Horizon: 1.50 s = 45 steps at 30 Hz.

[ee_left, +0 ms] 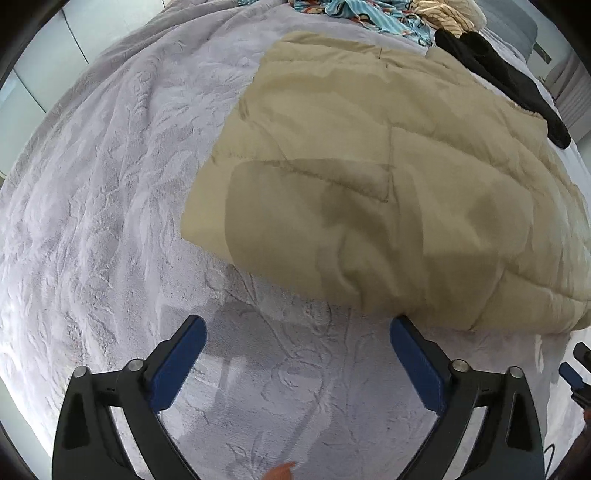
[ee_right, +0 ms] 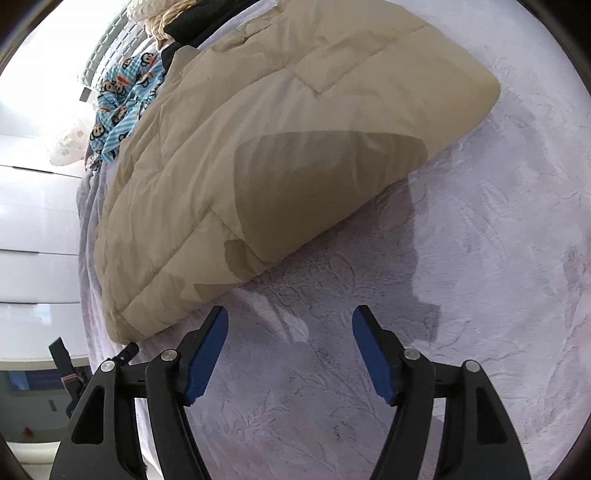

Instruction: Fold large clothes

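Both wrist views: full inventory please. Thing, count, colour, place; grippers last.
quilted jacket: 1, beige, folded on the bedspread, ahead of both grippers
bedspread: 1, pale lilac, embossed, covers the bed
black garment: 1, black, beyond the jacket's far edge
monkey-print garment: 1, blue striped, far end of the bed
cream knit item: 1, cream, far end of the bed
left gripper: 1, black with blue pads, open, empty, over the bedspread
right gripper: 1, same colours, open, empty, over the bedspread

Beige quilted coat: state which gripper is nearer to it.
Left. The left gripper has one fingertip at the beige quilted coat hem; the right gripper hovers just short of it.
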{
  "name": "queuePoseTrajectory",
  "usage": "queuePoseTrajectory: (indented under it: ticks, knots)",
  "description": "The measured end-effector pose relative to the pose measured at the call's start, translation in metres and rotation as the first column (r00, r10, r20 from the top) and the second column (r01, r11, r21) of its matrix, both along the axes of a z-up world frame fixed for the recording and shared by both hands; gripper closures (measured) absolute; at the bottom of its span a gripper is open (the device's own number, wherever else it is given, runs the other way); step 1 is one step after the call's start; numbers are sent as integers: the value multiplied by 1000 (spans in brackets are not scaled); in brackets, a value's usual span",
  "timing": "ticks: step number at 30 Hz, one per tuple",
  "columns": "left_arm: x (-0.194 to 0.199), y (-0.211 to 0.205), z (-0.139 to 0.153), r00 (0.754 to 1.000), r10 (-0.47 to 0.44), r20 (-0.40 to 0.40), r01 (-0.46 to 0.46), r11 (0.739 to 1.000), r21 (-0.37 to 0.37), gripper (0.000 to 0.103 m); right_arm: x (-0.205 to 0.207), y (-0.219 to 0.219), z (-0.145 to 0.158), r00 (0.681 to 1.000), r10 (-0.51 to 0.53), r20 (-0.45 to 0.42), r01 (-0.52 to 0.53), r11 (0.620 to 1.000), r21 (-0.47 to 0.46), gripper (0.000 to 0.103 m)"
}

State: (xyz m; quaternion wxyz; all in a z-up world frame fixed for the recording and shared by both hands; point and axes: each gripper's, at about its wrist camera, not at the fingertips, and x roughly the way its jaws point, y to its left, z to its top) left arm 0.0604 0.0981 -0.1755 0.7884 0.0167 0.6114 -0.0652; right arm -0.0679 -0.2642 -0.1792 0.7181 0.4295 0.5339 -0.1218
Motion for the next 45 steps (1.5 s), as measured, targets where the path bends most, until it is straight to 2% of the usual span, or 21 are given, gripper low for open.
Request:
queuePoseTrajectory:
  ticks: [3,7,10,12,13,15,17,21,22,25,29,31,35,38,39,40,41,42,43,44,45]
  knots:
    - [7,7,8,1000,23,-5,-23,996,-83,1,3,-6,3,999,-19,49,18,999,27,10]
    - [17,12,11,998,54,-43,-61,984,-168,1,7,-21,5,991,-84,108,76,994,78,10]
    - [24,18,12,994,104,-40,-109,979,-173,1,8,-32,2,982,-139,130,123,985,125,9]
    - [31,24,14,992,124,-19,-125,978,-168,1,7,-40,1,977,-159,142,139,980,143,0]
    - [33,28,15,990,139,-13,-139,975,-172,1,7,-42,1,974,-168,149,147,979,144,0]
    - [40,38,12,988,154,-26,-156,965,-209,1,7,-49,-1,971,-186,151,162,974,157,0]
    - [50,51,2,985,154,-78,-170,939,-299,1,7,-56,-7,964,-220,152,188,962,196,0]
    - [53,65,-22,963,150,-224,-246,831,-499,1,13,-65,-22,958,-251,139,206,938,277,0]
    - [51,64,-28,960,153,-236,-258,816,-517,1,16,-66,-26,957,-254,139,204,932,298,0]
    - [48,55,-35,958,169,-229,-270,798,-538,1,29,-63,-33,960,-248,134,194,927,322,0]
    - [63,37,-34,961,193,-196,-273,749,-603,1,44,-62,-40,953,-257,162,184,912,367,0]
    - [78,28,-33,962,208,-178,-274,736,-619,1,53,-63,-39,946,-266,188,179,906,383,0]
    - [101,19,-45,942,266,-203,-334,712,-617,1,68,-66,-41,934,-271,231,162,900,405,0]
    - [107,12,-48,935,301,-189,-353,720,-598,1,69,-68,-57,931,-297,213,183,883,433,0]
    - [108,9,-46,936,305,-172,-347,732,-586,10,70,-67,-60,929,-305,211,189,879,438,0]
    - [109,4,-43,942,303,-145,-331,759,-561,21,70,-67,-62,927,-312,208,195,875,443,0]
    - [109,5,-40,953,280,-117,-298,783,-546,44,70,-67,-62,925,-318,208,200,872,446,0]
    - [109,2,-37,963,253,-88,-259,799,-542,62,69,-66,-61,922,-328,205,209,869,449,1]
    - [107,3,-31,970,234,-64,-231,813,-534,68,69,-66,-61,920,-339,198,222,865,450,10]
    - [106,-1,-22,979,204,-21,-186,839,-511,75,66,-67,-62,921,-344,185,232,863,448,20]
    - [104,-4,-15,984,179,13,-149,858,-492,79,65,-69,-63,924,-348,160,247,860,446,41]
